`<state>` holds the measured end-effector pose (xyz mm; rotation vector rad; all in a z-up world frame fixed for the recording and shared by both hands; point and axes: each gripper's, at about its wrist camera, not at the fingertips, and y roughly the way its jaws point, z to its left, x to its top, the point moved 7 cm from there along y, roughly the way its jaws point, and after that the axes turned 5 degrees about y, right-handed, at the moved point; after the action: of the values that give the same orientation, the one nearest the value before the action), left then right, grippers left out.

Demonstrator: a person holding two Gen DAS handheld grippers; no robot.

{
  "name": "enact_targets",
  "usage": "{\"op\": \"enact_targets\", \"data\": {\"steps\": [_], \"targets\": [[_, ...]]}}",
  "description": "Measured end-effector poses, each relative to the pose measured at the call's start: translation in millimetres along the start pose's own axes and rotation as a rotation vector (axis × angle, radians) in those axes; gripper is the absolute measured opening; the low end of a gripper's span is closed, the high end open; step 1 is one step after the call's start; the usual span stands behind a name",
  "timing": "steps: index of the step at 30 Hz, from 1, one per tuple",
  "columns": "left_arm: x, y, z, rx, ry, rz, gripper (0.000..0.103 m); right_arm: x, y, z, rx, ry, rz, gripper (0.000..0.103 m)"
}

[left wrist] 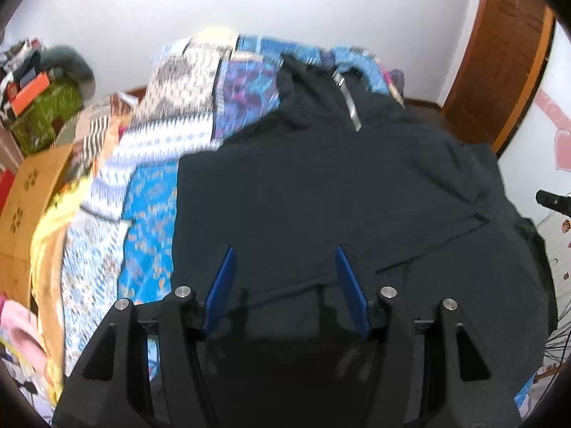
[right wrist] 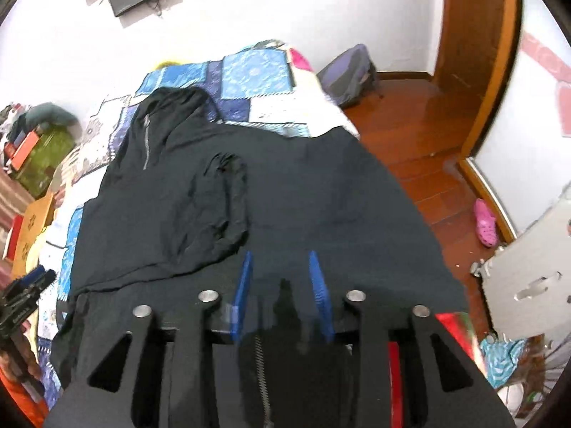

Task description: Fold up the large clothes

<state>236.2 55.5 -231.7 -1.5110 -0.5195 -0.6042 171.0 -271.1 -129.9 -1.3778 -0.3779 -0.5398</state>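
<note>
Black zippered hooded jacket (right wrist: 221,192) lies spread on the blue patchwork quilt (right wrist: 257,71); left gripper (left wrist: 283,249) and right gripper (right wrist: 280,253) hover released above it

The jacket (right wrist: 271,192) lies spread on the quilt (right wrist: 249,71), which covers the bed, its hood (right wrist: 178,101) toward the far wall and its zipper (right wrist: 146,142) running down from the hood. One sleeve (right wrist: 228,199) lies folded across the jacket's middle. The right gripper (right wrist: 282,260) hangs over the jacket's near hem, the left gripper (left wrist: 283,253) over its near part. Boxes (left wrist: 32,107) are stacked left of the bed. A backpack (right wrist: 348,75) sits on the floor right of the bed's far end, before the door (right wrist: 474,35); a shoe (right wrist: 485,223) lies on the floor further right
</note>
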Motion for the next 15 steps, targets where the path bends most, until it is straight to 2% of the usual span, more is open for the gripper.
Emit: {"op": "enact_targets", "data": {"steps": [2, 4, 5, 7, 11, 15], "targets": [[9.6, -9.2, -7.7, -0.017, 0.011, -0.036, 0.059, 1.8, -7.7, -8.7, -0.012, 0.025, -0.013, 0.044], [17.6, -14.7, -13.4, -0.028, 0.019, -0.06, 0.062, 2.3, -13.9, -17.6, -0.022, 0.057, -0.021, 0.064], [22.1, -17.9, -17.7, -0.033, 0.025, -0.075, 0.063, 2.0, -16.5, -23.4, -0.028, 0.079, -0.027, 0.07], [27.8, -20.7, -23.7, -0.044, 0.033, -0.091, 0.064, -1.5, -19.8, -41.2, -0.043, 0.136, -0.036, 0.071], [32.6, -21.3, -35.2, -0.07, 0.035, -0.106, 0.066, -12.4, -10.2, -70.2, -0.041, 0.241, 0.018, 0.071], [29.9, -13.0, -42.7, -0.082, 0.037, -0.08, 0.066, -26.1, 5.6, -103.3, -0.039, 0.367, 0.06, 0.071]]}}
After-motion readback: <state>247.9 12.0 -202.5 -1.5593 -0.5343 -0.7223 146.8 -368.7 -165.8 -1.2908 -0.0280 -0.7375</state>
